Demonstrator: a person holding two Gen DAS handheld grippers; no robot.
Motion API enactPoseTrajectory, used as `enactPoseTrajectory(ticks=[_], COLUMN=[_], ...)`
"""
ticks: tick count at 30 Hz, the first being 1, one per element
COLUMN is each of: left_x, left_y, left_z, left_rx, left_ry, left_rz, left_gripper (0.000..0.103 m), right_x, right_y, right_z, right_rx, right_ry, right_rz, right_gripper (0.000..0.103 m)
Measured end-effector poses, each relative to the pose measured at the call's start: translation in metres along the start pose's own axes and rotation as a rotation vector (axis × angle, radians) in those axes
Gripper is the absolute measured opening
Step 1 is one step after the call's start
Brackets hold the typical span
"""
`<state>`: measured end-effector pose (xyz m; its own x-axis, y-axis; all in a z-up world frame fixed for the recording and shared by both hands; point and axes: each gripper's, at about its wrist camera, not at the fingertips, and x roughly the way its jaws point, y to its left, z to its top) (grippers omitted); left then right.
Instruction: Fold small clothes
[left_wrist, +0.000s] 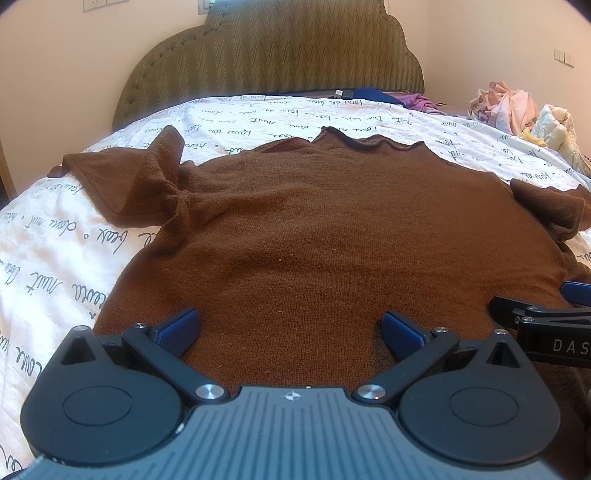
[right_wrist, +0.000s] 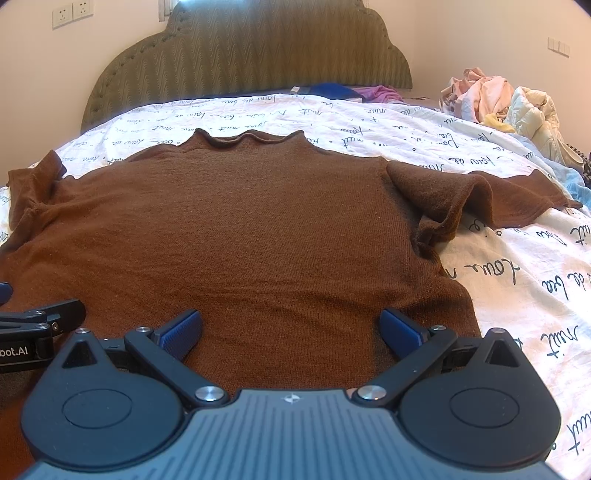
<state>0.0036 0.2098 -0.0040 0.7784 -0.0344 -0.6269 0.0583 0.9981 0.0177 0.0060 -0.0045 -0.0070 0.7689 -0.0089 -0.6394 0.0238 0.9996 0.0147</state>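
A brown sweater (left_wrist: 314, 229) lies flat on the bed's printed quilt (left_wrist: 55, 258). Over its near hem, the left gripper (left_wrist: 290, 332) and right gripper (right_wrist: 291, 332) hover side by side, both spread wide, grasping nothing.

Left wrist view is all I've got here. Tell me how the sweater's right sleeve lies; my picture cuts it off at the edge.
Observer: The right sleeve is spread out sideways on the printed bedcover, cuff pointing away from the body, with a bunched fold at the armpit.
Operator: Report the right gripper.
Observer: The right gripper is open, fingers apart over the brown sweater near its hem, holding nothing.
Operator: Check past that hem corner.
Observer: The sweater's right edge ends just beside the right finger; bare bedcover follows.
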Motion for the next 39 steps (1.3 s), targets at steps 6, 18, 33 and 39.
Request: enactPoseTrajectory(ticks=[6, 18, 33, 39], left_x=[0.000, 0.000, 0.000, 0.016], left_y=[0.000, 0.000, -0.011, -0.046], left_z=[0.000, 0.000, 0.032, 0.058], left_rx=[0.005, 0.005, -0.054, -0.079], left_ry=[0.003, 0.004, 0.033, 0.020], left_rz=[0.003, 0.003, -0.094, -0.218], left_gripper=[0.103, 0.103, 0.103, 0.103], right_x=[-0.001, 0.001, -0.002, 0.049], right_y=[0.001, -0.001, -0.261, -0.384], right_z=[0.000, 0.006, 0.097, 0.128], right_rx=[-0.005, 0.023, 0.090, 0.457], right_ry=[-0.002, 0.038, -0.192, 0.035], right_rz=[-0.004, -0.008, -0.319, -0.120], right_gripper=[0.103, 0.103, 0.103, 0.103])
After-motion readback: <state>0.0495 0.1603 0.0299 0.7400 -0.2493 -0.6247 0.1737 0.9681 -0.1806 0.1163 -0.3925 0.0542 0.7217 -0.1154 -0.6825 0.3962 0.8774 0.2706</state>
